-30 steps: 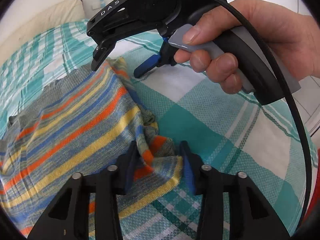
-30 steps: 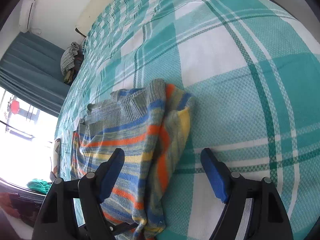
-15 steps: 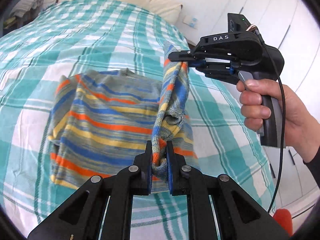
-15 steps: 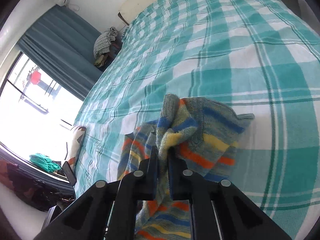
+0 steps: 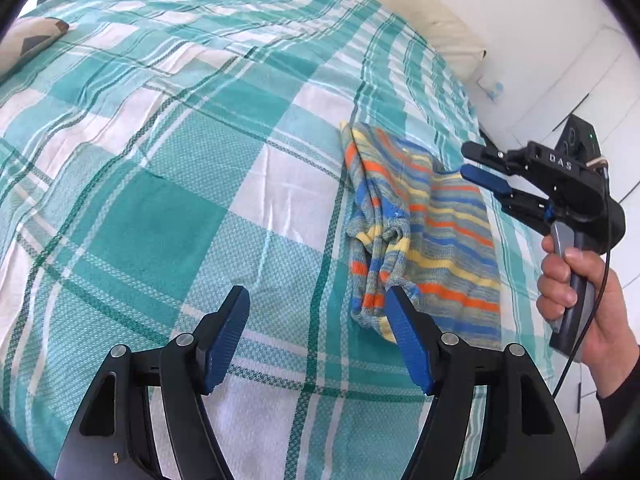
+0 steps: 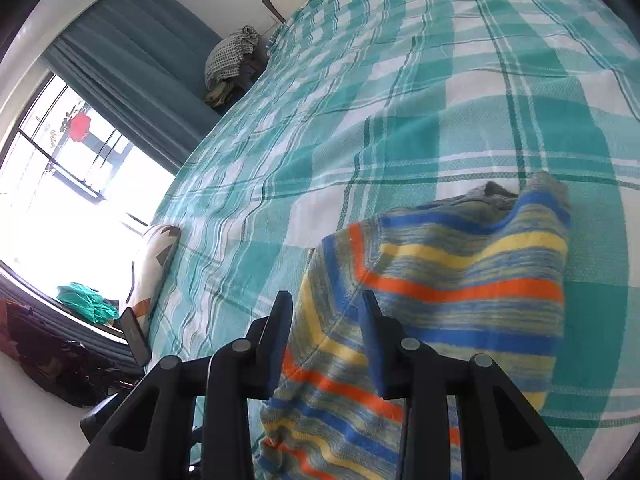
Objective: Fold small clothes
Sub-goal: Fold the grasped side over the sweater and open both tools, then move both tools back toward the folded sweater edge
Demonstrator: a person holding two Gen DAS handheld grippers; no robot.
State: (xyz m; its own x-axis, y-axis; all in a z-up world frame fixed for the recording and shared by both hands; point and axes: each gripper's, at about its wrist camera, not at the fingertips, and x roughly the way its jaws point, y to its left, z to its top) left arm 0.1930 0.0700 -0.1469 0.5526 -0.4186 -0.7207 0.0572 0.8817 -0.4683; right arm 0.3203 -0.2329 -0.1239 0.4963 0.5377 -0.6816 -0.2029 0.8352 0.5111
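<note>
A small striped knit garment [image 5: 424, 232], blue, orange, yellow and grey, lies folded into a narrow strip on the teal plaid bed cover [image 5: 168, 184]. My left gripper [image 5: 316, 336] is open and empty, just in front of the garment's near end. My right gripper [image 6: 324, 344] is open, low over the garment's [image 6: 452, 280] folded edge, its jaws astride the fabric without pinching it. It also shows in the left wrist view [image 5: 480, 164], at the garment's far right side, held by a hand.
A patterned pillow [image 6: 154, 264] lies at the bed's window-side edge. A pile of clothes [image 6: 230, 60] sits by the blue curtain. A cream pillow [image 5: 436, 12] lies at the head of the bed by the white wall.
Both grippers were shut on the garment's lifted edge half a second ago. Both have let go and opened, and the garment now lies folded over and narrower on the bed.
</note>
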